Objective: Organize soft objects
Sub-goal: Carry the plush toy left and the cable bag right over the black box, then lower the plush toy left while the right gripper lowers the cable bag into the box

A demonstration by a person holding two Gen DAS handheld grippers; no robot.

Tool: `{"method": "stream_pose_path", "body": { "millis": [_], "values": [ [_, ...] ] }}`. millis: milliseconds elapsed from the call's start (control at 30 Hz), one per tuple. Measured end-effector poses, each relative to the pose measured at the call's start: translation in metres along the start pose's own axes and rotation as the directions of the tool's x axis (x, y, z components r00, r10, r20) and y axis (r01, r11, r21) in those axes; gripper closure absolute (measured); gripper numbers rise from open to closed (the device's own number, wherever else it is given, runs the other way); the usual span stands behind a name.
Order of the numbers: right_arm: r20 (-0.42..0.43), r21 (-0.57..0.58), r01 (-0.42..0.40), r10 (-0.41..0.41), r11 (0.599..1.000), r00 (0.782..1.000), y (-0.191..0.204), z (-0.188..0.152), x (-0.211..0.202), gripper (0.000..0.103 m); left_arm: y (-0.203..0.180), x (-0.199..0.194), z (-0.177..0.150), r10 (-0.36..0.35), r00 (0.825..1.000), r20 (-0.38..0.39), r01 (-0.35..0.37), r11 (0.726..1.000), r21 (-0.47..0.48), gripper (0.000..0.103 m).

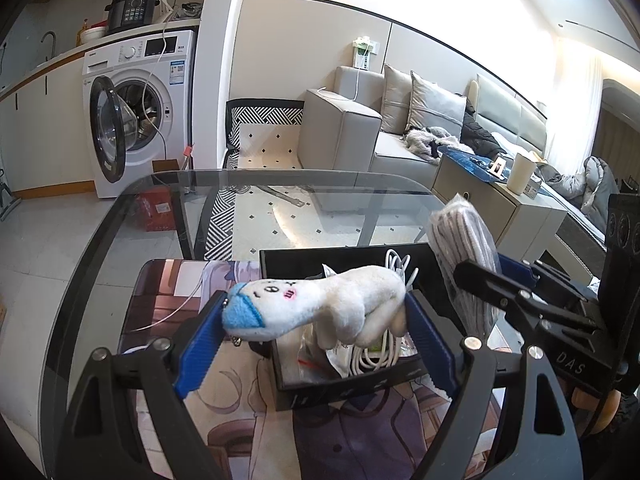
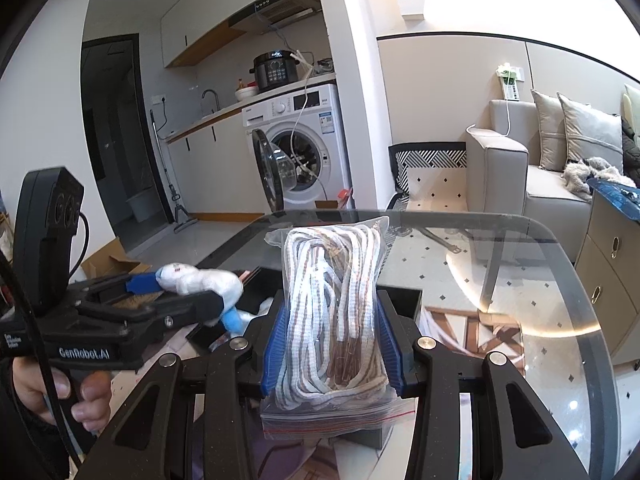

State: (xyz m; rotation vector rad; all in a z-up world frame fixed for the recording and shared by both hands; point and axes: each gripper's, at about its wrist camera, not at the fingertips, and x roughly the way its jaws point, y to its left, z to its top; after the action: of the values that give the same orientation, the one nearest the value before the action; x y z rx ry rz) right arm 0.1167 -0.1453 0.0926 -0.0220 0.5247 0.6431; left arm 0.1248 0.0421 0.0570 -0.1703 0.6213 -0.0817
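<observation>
Holding a white plush toy crosswise between its blue pads, the left gripper has its jaws set wide, because the toy is gripped along its length, blue-capped head at the left pad and legs at the right. It hangs at the centre of the left wrist view, just above the open black box, which already contains a coiled white cable and some packets. That placement reads as either a lift out of the box or a drop into it; the pictures do not settle which.

The right gripper is clamped narrow on a clear zip bag of striped laces, held upright at the centre of the right wrist view, the sealed red-lined edge at the bottom. Squeezing the bag near its lower half keeps the soft contents from sagging. In the left wrist view the same bag stands at right of centre, just beside the box's right wall.

For room: the box sits on a printed mat on a glass table. The far half of the glass, in the upper middle of both views, is bare and offers the freest set-down space. The rounded table edge curves down the left side of the left view, near the mat, so leftward moves have little margin. The two grippers are near each other over the box, so crossing paths is the main risk.
</observation>
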Motion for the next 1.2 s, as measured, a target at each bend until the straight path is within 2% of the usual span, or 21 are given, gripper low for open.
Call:
{"method": "stream_pose_path", "body": {
  "millis": [367, 1200],
  "values": [
    [0.028, -0.019, 0.004, -0.004, 1.000, 1.000, -0.003, 0.009, 0.022, 0.061, 0.002, 0.017, 0.003, 0.012, 1.000, -0.019, -0.012, 1.000, 0.000, 0.017],
    [-0.080, -0.063, 0.020, -0.025, 0.998, 0.996, -0.002, -0.007, 0.057, 0.062, -0.001, 0.042, -0.002, 0.027, 0.998, -0.055, -0.025, 0.999, 0.032, 0.017]
  ]
}}
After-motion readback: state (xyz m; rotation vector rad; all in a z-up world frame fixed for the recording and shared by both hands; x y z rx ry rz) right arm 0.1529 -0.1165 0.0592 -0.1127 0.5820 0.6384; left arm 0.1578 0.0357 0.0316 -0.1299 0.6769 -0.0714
